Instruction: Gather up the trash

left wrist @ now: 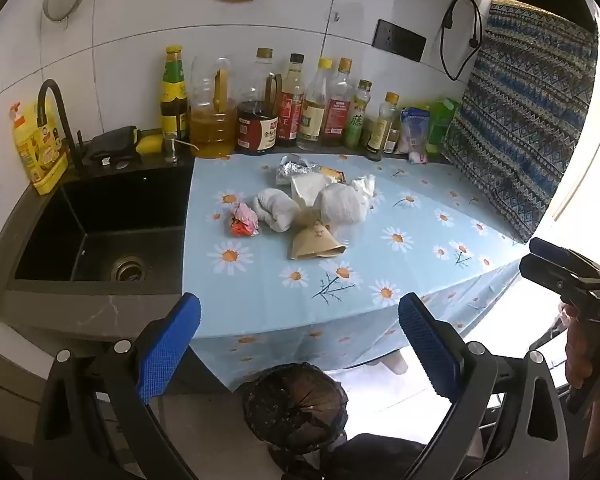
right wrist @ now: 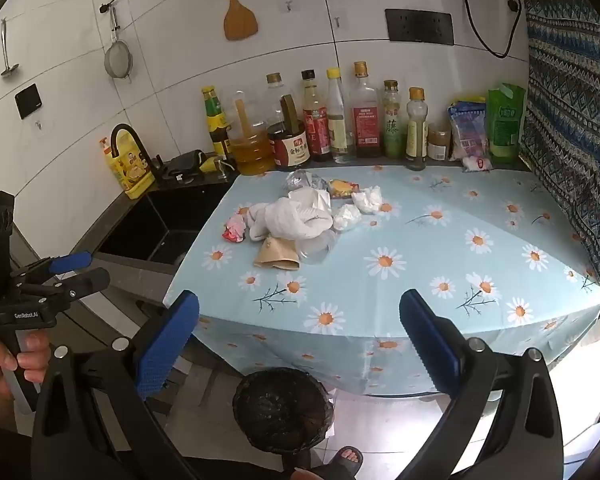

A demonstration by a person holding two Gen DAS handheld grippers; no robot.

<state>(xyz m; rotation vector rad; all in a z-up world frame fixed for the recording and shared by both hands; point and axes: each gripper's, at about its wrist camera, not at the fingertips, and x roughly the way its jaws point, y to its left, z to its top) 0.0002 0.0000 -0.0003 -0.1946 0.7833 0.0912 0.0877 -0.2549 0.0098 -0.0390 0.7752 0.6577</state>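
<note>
A heap of trash lies mid-table on the daisy tablecloth (left wrist: 380,272): a red-pink wrapper (left wrist: 243,220), crumpled white paper (left wrist: 274,210), a brown paper cone (left wrist: 314,242), foil (left wrist: 294,170) and tissues (left wrist: 364,186). In the right wrist view the same heap shows the wrapper (right wrist: 234,230), white paper (right wrist: 296,216), the cone (right wrist: 276,258) and a clear cup (right wrist: 318,250). A bin lined with a black bag (left wrist: 296,404) (right wrist: 282,412) stands on the floor below the table's front edge. My left gripper (left wrist: 300,340) and right gripper (right wrist: 300,340) hover open before the table, both empty and well short of the heap.
A black sink (left wrist: 100,232) with a faucet (left wrist: 54,120) adjoins the table on the left. A row of bottles (left wrist: 260,112) lines the tiled back wall. A patterned cloth (left wrist: 520,128) hangs at the right. A sandalled foot (right wrist: 346,458) is beside the bin.
</note>
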